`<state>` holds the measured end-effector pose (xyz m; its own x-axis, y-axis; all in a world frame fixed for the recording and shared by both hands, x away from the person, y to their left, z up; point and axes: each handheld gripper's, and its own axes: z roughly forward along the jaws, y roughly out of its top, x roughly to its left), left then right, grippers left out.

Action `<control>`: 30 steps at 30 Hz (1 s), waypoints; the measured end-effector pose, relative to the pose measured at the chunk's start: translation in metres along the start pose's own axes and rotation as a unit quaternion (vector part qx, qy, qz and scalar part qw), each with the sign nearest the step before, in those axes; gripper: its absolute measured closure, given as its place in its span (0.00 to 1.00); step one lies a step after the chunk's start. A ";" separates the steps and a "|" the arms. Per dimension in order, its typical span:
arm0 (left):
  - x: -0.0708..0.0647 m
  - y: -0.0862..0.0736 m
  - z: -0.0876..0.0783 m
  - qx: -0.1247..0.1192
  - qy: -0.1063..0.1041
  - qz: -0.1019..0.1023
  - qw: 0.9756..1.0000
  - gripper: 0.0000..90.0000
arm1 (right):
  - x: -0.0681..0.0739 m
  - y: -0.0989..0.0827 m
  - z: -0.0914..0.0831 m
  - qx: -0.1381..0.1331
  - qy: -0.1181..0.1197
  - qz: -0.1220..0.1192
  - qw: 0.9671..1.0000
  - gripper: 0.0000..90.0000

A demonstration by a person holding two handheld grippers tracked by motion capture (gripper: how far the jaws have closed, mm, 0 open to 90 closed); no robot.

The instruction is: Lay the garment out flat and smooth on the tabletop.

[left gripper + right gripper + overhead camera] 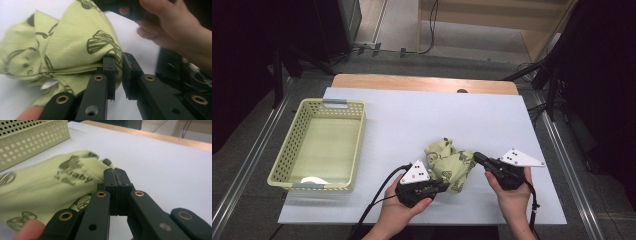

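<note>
a crumpled pale green cloth with dark printed patterns (449, 162) lies low and centre in the high view on the white table sheet (422, 120), between both hands. the left gripper (443, 186) pinches its lower edge; the right gripper (478, 157) clamps its right edge. a pale green perforated plastic basket (287, 155) sits at left.

This looks like a lab or recording room set up for trials, not a home. My desk (492, 117) beyond my tongs is a wooden top covered with a plain white sheet. Black stands (557, 82) and dark hangings flank it on both sides of my tongs. Metal rails (257, 150) run along the grey floor (242, 165) to my left and right, and cables (432, 30) trail across the floor far ahead of my tongs.
</note>
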<state>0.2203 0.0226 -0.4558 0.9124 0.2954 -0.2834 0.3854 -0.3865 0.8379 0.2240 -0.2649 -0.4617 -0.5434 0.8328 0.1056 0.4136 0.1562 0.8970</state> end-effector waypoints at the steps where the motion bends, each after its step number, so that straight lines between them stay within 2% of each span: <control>1: -0.002 0.001 0.001 0.002 -0.011 0.006 1.000 0.86 | -0.003 0.001 -0.005 -0.001 -0.006 0.000 1.000 0.97; 2: -0.006 0.002 0.002 -0.002 -0.010 0.021 1.000 0.82 | -0.005 0.002 -0.007 -0.003 -0.012 -0.003 1.000 0.97; 3: -0.009 0.003 0.003 -0.004 -0.005 0.027 1.000 0.76 | -0.007 0.002 -0.010 -0.002 -0.025 -0.004 1.000 0.97; 6: -0.008 0.003 0.000 -0.015 0.019 0.031 0.999 0.61 | -0.021 -0.001 -0.015 -0.002 -0.037 0.009 0.999 0.97; 8: -0.002 0.001 -0.004 -0.024 0.037 0.017 0.999 0.52 | -0.029 -0.003 -0.019 -0.003 -0.046 0.023 0.999 0.97; 9: 0.002 -0.001 -0.007 -0.028 0.050 0.006 0.998 0.46 | -0.033 -0.004 -0.020 -0.005 -0.050 0.025 0.998 0.97; 11: 0.008 -0.003 -0.009 -0.034 0.067 -0.004 0.997 0.31 | -0.039 -0.005 -0.023 -0.003 -0.062 0.033 0.998 0.97; 14: 0.017 -0.006 -0.013 -0.043 0.078 -0.023 0.996 0.15 | -0.049 -0.008 -0.025 0.003 -0.082 0.041 0.996 0.95; 15: 0.019 -0.007 -0.014 -0.043 0.083 -0.027 0.995 0.13 | -0.052 -0.009 -0.026 0.005 -0.090 0.050 0.995 0.91; 17: 0.023 -0.009 -0.015 -0.044 0.082 -0.031 0.995 0.07 | -0.054 -0.006 -0.033 -0.003 -0.098 0.072 0.993 0.77; 18: 0.025 -0.009 -0.016 -0.043 0.082 -0.033 0.995 0.05 | -0.052 -0.002 -0.037 -0.005 -0.095 0.073 0.993 0.71; 21: 0.029 -0.012 -0.018 -0.046 0.072 -0.038 0.996 0.00 | -0.036 0.015 -0.041 0.003 -0.073 0.054 0.996 0.57; 23: 0.031 -0.014 -0.018 -0.044 0.080 -0.038 0.995 0.00 | -0.023 0.021 -0.036 0.013 -0.056 0.047 0.997 0.44; 26: 0.033 -0.016 -0.019 -0.044 0.087 -0.041 0.994 0.00 | -0.004 0.020 -0.016 0.041 -0.031 0.046 0.998 0.24; 30: 0.035 -0.017 -0.020 -0.036 0.100 -0.035 0.994 0.00 | 0.012 0.009 0.012 0.082 -0.020 0.049 0.995 0.03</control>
<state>0.2427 0.0572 -0.4707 0.8349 0.4903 -0.2500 0.4300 -0.2978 0.8523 0.2300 -0.2472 -0.4575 -0.4669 0.8679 0.1695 0.5784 0.1548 0.8010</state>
